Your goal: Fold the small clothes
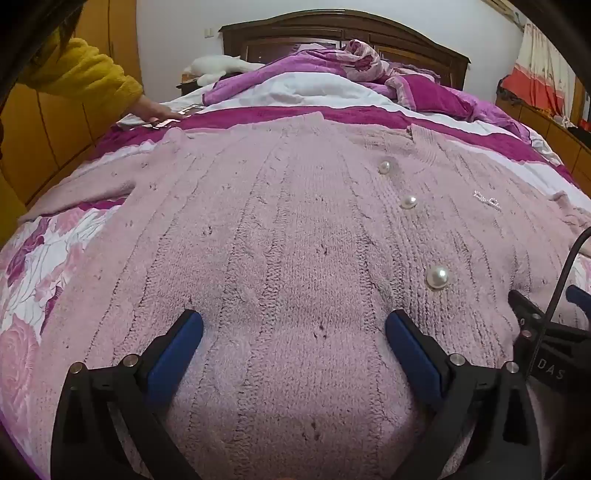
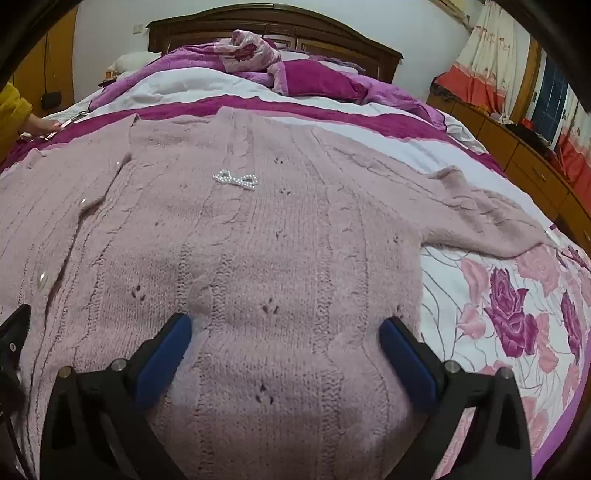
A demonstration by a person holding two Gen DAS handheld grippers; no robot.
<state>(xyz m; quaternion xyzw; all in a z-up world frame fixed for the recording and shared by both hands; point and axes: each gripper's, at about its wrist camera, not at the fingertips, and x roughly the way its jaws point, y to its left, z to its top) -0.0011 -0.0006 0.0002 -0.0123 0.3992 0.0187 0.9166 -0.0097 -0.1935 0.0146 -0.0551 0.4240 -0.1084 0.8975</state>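
A pink knitted cardigan [image 1: 295, 229] with pearl buttons [image 1: 437, 277] lies spread flat, front up, on the bed; it also shows in the right wrist view [image 2: 258, 251] with a small pearl bow [image 2: 236, 179]. Its sleeves stretch out to the left [image 1: 92, 184] and right [image 2: 491, 221]. My left gripper [image 1: 293, 325] is open just above the left half of the hem, empty. My right gripper [image 2: 284, 328] is open above the right half of the hem, empty. The right gripper's body also shows at the right edge of the left wrist view [image 1: 546, 332].
The bed has a floral sheet [image 2: 509, 314] and a piled magenta and white quilt [image 1: 332, 85] before a wooden headboard [image 1: 343, 33]. A person in a yellow sleeve [image 1: 81, 70] rests a hand at the bed's far left. Wooden cabinets [image 2: 535, 166] line the right.
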